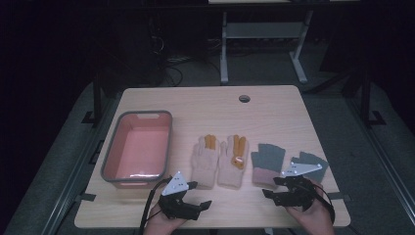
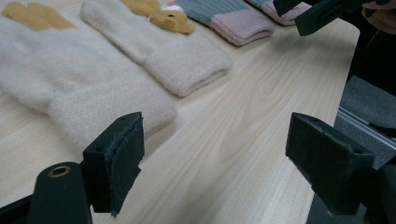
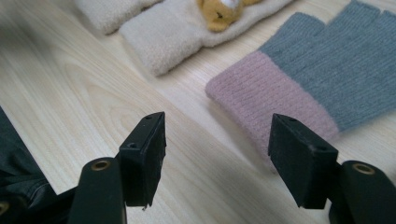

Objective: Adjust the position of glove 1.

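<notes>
Four gloves lie flat in a row on the tabletop (image 1: 205, 103), cuffs toward the person, and the pink tub (image 1: 137, 147) at the left serves as the landmark. Just right of the tub lies the first cream glove (image 1: 204, 161) with mustard-tipped fingers; the second cream glove (image 1: 233, 164), bearing a small bear figure, lies touching its right side. Farther from the tub is the first grey glove (image 1: 266, 164) with a pink cuff, a narrow gap of bare wood between it and the cream pair. Farthest from the tub is the second grey glove (image 1: 311, 161), partly covered by the right tool's grey plate.

The left claw (image 1: 195, 196) hovers near the tub's near right corner, just short of the first cream glove's cuff. In the left gripper view its jaws stand wide apart with nothing between them but wood, the cream cuff (image 2: 107, 112) close ahead of the left jaw.

The right claw (image 1: 274, 188) sits well right of the tub, at the near edge of the first grey glove. In the right gripper view its jaws are spread apart and empty, the pink cuff (image 3: 266, 98) lying just beyond them, nearer the right jaw.
</notes>
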Available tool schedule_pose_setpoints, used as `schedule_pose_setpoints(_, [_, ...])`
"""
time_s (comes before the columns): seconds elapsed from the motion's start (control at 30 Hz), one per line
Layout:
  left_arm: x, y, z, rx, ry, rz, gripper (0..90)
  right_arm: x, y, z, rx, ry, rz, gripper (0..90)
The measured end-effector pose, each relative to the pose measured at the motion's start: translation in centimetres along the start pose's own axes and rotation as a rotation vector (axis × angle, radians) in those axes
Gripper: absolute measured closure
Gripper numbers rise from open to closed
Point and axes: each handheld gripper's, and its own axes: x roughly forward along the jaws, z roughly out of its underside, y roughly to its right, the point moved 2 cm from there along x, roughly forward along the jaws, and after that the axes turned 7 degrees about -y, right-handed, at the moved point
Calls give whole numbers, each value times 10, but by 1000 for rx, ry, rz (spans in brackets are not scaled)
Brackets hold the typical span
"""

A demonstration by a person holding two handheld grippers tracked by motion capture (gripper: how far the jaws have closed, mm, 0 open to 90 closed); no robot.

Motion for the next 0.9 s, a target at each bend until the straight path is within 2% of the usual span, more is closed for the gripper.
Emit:
schedule_pose_setpoints(0.1, [0,1,0,10,0,-5,196,0,-1,0,4,-2,-2,364])
schedule_pose_setpoints(0.17, [0,1,0,8,2,-6,196,0,-1,0,-14,-1,4,364])
schedule_pose_setpoints(0.3, [-2,2,0,7,8,-7,196,0,-4,-2,-17,4,3,363])
schedule_pose_setpoints(0.47, [-4,5,0,28,7,-18,196,1,-6,-8,-27,-5,4,361])
schedule_pose_setpoints(0.9, [-7,2,1,17,17,-34,197,1,-8,-27,-61,-49,-6,342])
